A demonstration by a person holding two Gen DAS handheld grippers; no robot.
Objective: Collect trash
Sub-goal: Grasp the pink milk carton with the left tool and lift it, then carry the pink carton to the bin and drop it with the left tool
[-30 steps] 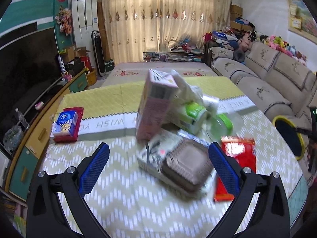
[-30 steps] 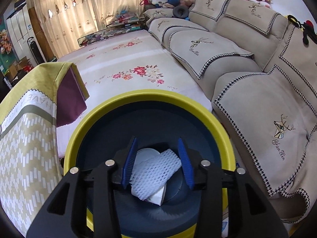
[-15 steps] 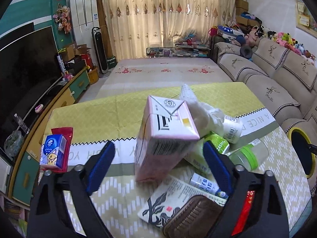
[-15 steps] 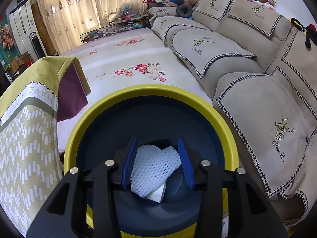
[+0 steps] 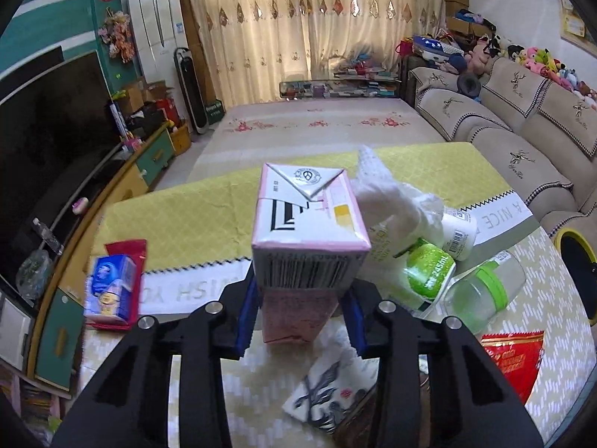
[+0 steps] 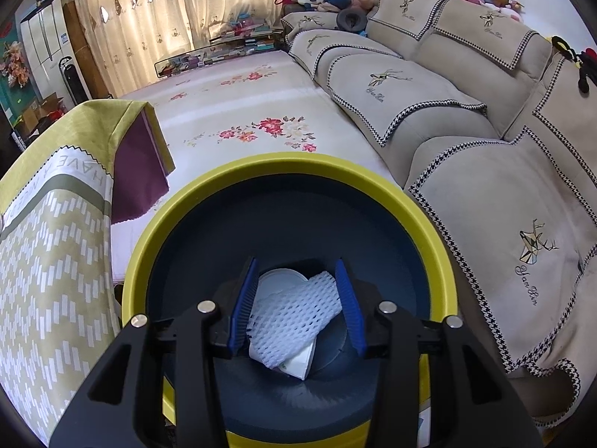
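My left gripper is shut on the lower part of an upright pink milk carton standing on the table. Behind it lie a white plastic bag, a green-capped bottle, a clear jar with a green lid and a white bottle. My right gripper hangs over the yellow-rimmed dark bin and is shut on a white foam net. White paper trash lies on the bin's bottom.
A blue tissue pack on a red wrapper lies at the table's left. A red packet and a printed paper bag lie near me. The bin stands off the table's right edge, by the sofa.
My left gripper moved forward to the pink carton and closed on it. My right gripper stays over the bin holding the foam net.
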